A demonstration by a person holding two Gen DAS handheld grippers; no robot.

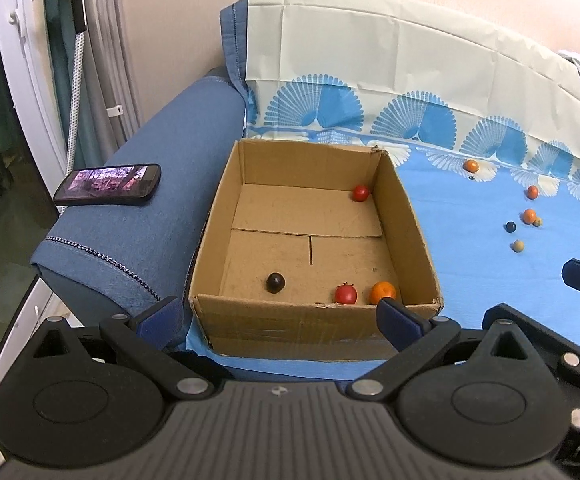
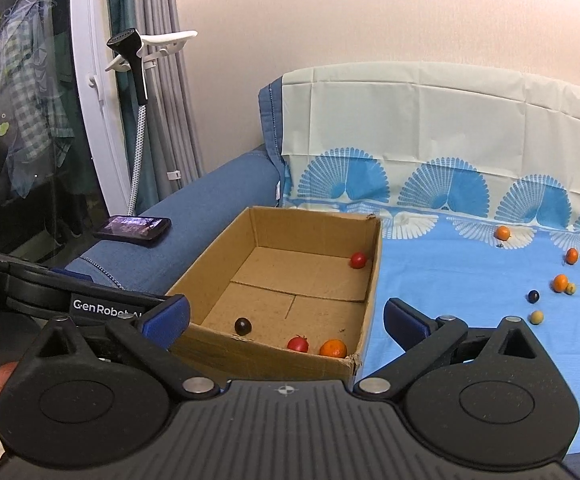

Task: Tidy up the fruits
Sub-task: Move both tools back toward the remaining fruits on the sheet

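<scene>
Between picks: both grippers [image 1: 278,316] [image 2: 286,318] spread empty by box [image 1: 410,208], next up grabbing loose fruit [image 1: 529,216] off cloth [image 1: 470,240]

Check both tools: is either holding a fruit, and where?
Neither. The left tool and right tool are both open and empty, short of the cardboard box.

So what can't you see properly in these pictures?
- Phone screen: too blurred to read, both views.
- Small pale fruit: half hidden behind an orange fruit, left wrist view; kind unclear.
- Tiny dark speck below the farthest orange fruit: too small to identify.
</scene>
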